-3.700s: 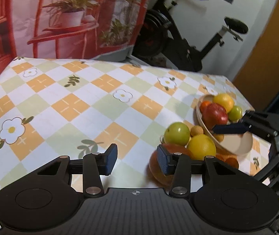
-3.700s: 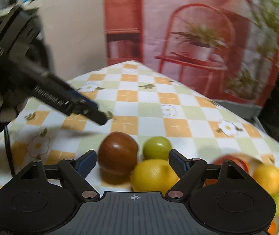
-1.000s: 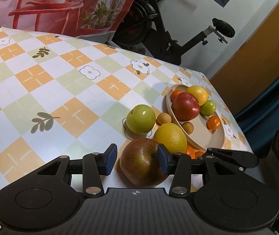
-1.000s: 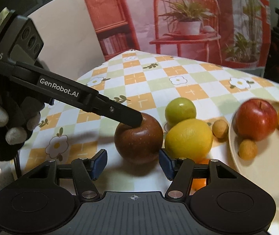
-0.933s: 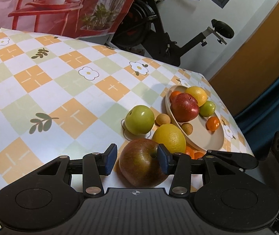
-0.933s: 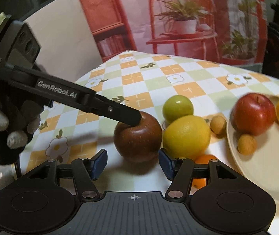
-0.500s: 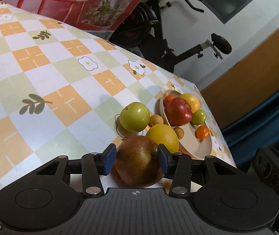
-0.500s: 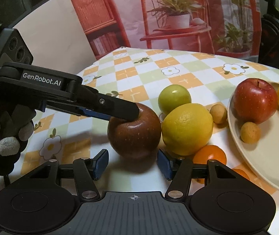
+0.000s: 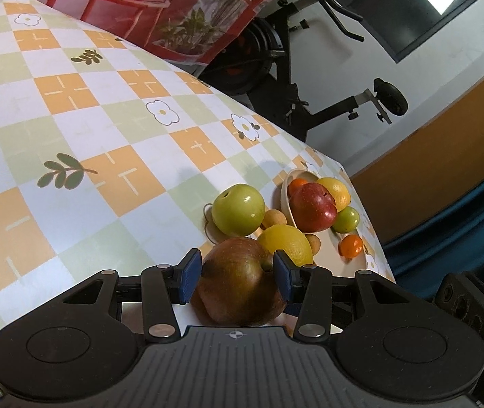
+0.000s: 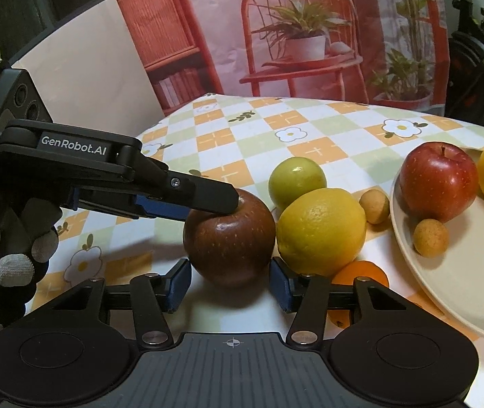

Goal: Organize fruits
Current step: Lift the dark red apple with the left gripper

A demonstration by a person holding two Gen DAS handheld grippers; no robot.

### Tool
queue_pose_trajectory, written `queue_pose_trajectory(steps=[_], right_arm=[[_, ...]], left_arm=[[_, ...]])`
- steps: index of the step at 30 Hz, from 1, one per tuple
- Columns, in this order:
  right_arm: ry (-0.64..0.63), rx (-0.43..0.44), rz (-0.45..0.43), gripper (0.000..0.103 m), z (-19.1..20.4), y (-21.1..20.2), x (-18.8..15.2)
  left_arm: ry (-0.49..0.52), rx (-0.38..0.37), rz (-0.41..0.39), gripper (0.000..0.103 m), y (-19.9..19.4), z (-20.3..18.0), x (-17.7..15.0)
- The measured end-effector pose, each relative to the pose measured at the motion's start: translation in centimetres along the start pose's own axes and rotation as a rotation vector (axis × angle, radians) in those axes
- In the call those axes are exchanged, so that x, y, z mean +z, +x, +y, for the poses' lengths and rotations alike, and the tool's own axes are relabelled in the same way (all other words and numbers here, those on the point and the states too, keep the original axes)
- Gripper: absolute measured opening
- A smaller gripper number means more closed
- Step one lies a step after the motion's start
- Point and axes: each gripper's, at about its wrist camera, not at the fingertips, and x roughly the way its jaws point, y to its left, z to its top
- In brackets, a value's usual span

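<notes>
From the left wrist camera, the left gripper [image 9: 238, 276] had its two blue-padded fingers pressed against either side of a dark reddish-brown apple [image 9: 240, 282], grasping it just above the checked orange, green and white tablecloth [image 9: 105, 142]. Just beyond the apple lay a large yellow lemon [image 9: 287, 245], and beyond that a round green apple [image 9: 238, 208] with a small tan round fruit [image 9: 274, 218] tucked beside it. A shallow cream plate [image 9: 286, 193] farther right held a glossy red apple [image 9: 314, 207], a second yellow citrus [image 9: 337, 191], a small green fruit [image 9: 346, 219] and two little oranges. A black exercise bike [image 9: 310, 78] stood past the table.

From the right wrist camera, the right gripper [image 10: 230, 285] had its jaws closing, with the lower part of the same dark apple [image 10: 230, 234] between the pads; a narrow gap showed on each side, so they did not yet press on it. The left gripper [image 10: 204, 200] reached in from the left, held in a gloved hand [image 10: 7, 244], its upper finger lying across the apple's top. The lemon [image 10: 320, 229] touched the apple's right side, with a small orange [image 10: 361, 273] low beside it. The cream plate [image 10: 463, 272] held the red apple [image 10: 438, 180] and a small tan fruit [image 10: 430, 237].
</notes>
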Motion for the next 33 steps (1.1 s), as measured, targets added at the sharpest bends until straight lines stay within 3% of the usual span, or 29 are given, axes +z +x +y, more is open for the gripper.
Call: queue_pose_trajectory(steps=[14,22,33], right_arm=[[0.003,-0.002,-0.005,0.048,0.0,0.2,0.0],[0.009,0.003,-0.008,0.047,0.0,0.2,-0.1],[-0.035,0.009,-0.115,0.047,0.3,-2.7,0.7]], left_arm=[[-0.182,-0.059,-0.067,0.055,0.4,2.3,-1.7],[-0.16,-0.042,-0.063,0.055,0.1,1.7,-1.5],[-0.122,-0.059,-0.117,0.054,-1.9,-1.1,-0.2]])
